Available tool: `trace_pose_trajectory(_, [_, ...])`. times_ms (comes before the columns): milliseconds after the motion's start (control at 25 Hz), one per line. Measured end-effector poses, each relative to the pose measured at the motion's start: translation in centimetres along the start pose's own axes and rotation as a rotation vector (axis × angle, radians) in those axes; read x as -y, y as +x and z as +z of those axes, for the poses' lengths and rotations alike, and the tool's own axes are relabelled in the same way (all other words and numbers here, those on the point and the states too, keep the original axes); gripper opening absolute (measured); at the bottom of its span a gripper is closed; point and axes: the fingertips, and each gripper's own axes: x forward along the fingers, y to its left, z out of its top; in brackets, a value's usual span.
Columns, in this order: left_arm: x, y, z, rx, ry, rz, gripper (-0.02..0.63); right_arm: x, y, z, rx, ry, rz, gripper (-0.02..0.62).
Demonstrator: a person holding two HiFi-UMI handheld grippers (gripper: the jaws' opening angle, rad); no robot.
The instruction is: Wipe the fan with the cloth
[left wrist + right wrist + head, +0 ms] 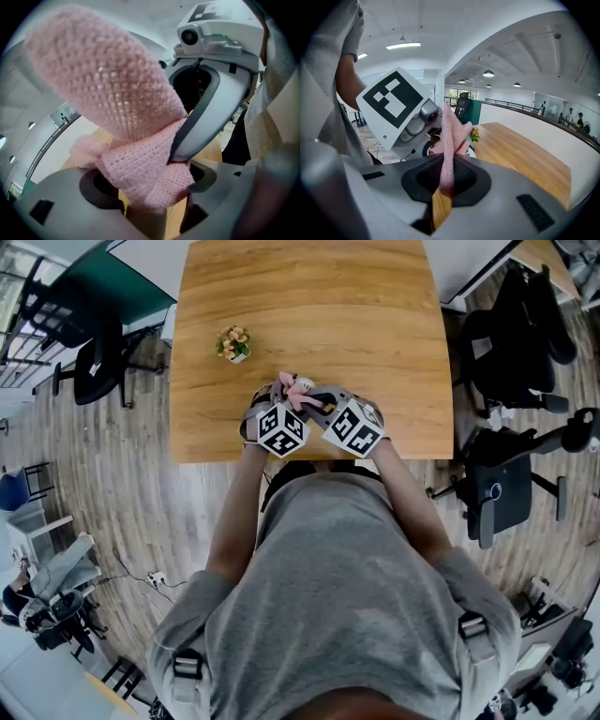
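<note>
Pink knitted cloth (298, 390) held between both grippers, above near edge of wooden table (375, 343). Left gripper (150, 187): jaws clamped on bunched cloth. Right gripper (445, 180): jaws pinched together on thin cloth edge. Marker cubes (281, 430): black-and-white square patterns. Small potted plant (233, 343) on table, far left.

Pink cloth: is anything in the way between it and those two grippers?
Nothing visible. The left gripper and right gripper both pinch the pink cloth directly, above the wooden table.

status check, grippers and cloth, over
Left gripper and right gripper both shut on pink cloth, by table near edge. No fan in view. Small plant apart.
</note>
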Motion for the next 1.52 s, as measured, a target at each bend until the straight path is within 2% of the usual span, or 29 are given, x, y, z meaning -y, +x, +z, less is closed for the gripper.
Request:
trace_pose_trajectory(400, [2.3,0.6,1.9,-0.018,0.015,-0.001,0.387,2.3,-2.6,-0.9,0.031,-0.031,-0.061,0.038])
trace_pose_trajectory(880, [4.0,0.6,2.8,-0.048,-0.004,0.007,0.387,0.4,-2.6,-0.6,0.035,-0.086,0.003,0.038])
trace_pose_trajectory(1040, [4.5,0.7,2.9,-0.047,-0.004,0.013,0.387,-1.3,-2.8,-1.4,0.009,-0.14,0.05,0.038])
trace_pose_trajectory(1200, [4.5,0.9,3.0,-0.053,0.002,0.022,0.387,-1.8,-3.3,-2.4,-0.002,-0.138,0.072,0.037])
trace_pose_trajectory(1360, [4.2,0.9,3.3,-0.044,-0.021,0.037,0.387,-1.2,-4.2,-2.9,0.014,-0.11,0.058,0.038])
trace_pose_trajectory(1520, [4.3,1.0,4.0,-0.039,-0.024,0.047,0.387,0.1,-5.5,-3.4,0.044,-0.093,0.005,0.04])
